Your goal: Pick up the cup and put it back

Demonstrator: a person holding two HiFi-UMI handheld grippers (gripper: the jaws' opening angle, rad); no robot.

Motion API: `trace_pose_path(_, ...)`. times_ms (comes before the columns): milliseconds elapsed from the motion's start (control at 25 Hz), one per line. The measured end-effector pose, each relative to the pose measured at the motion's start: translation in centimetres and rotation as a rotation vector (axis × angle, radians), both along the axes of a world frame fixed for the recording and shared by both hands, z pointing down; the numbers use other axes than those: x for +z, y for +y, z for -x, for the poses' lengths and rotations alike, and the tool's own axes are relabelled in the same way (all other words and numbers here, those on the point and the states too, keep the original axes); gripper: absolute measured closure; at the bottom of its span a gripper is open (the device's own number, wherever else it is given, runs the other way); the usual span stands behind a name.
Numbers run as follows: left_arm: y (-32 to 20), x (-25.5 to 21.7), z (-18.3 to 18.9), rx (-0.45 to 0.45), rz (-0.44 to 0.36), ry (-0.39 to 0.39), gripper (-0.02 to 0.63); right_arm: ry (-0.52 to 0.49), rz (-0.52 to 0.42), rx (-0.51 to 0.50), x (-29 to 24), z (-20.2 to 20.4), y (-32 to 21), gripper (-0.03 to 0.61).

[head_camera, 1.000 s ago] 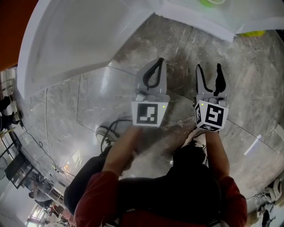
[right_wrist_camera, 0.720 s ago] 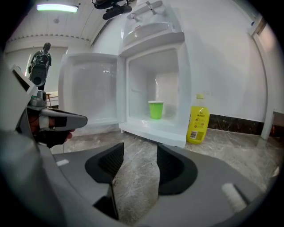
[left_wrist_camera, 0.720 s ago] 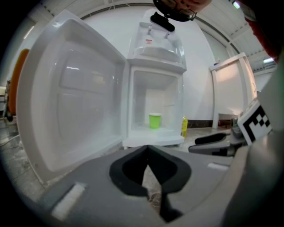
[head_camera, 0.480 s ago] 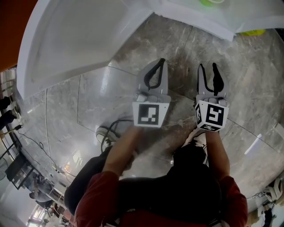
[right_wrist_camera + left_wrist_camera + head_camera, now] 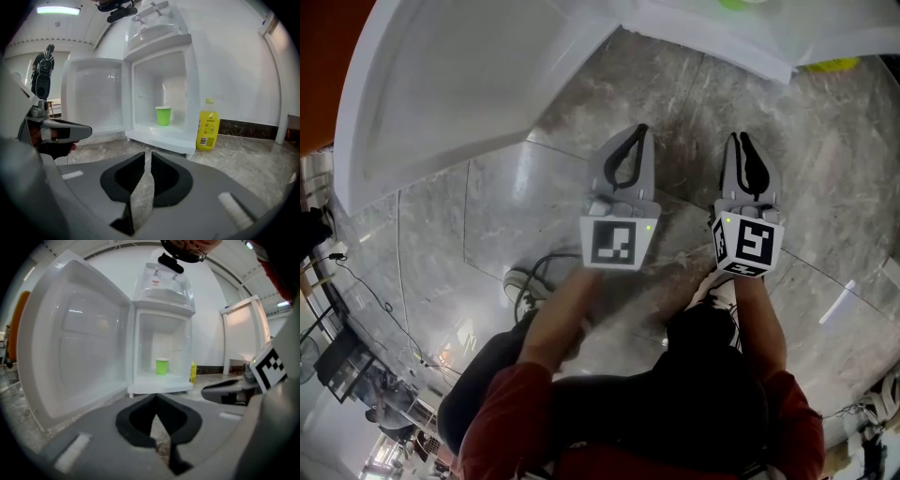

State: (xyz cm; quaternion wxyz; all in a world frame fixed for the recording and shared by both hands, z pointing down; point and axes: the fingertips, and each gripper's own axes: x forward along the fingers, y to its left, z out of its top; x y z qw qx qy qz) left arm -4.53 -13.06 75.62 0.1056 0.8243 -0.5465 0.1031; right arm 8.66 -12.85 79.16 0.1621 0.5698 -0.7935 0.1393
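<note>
A green cup [image 5: 161, 366] [image 5: 163, 116] stands upright on the floor of a small white fridge [image 5: 161, 84] whose door [image 5: 75, 333] [image 5: 459, 75] is swung wide open. Both grippers hover over the marble floor, well short of the fridge and apart from the cup. My left gripper [image 5: 636, 131] [image 5: 156, 397] is shut with nothing in it. My right gripper [image 5: 741, 139] [image 5: 146, 154] is closing, with only a narrow slit left between its pads and nothing between them. Each gripper shows at the edge of the other's view.
A yellow bottle [image 5: 208, 125] [image 5: 193, 372] stands on the floor just right of the fridge. A white frame [image 5: 243, 333] rises further right. A person [image 5: 44, 70] stands far back on the left. A cable and a shoe [image 5: 525, 281] lie near my feet.
The right gripper's jaws have come from wide apart to almost together. The left gripper and the cup have stayed where they were.
</note>
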Motion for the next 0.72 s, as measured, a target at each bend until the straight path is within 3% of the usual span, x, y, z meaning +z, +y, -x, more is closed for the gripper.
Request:
trace_pose_path(200,0.02,0.04,-0.05,0.003,0.001,-0.002,0.612,-0.006,0.01,-0.009,0.15,0.18,0.16,0.575)
trace_pose_path(720,-0.22,0.31,0.08,0.007,0.012,0.003,0.612,-0.012,0.021,-0.024,0.38,0.54,0.08,0.577)
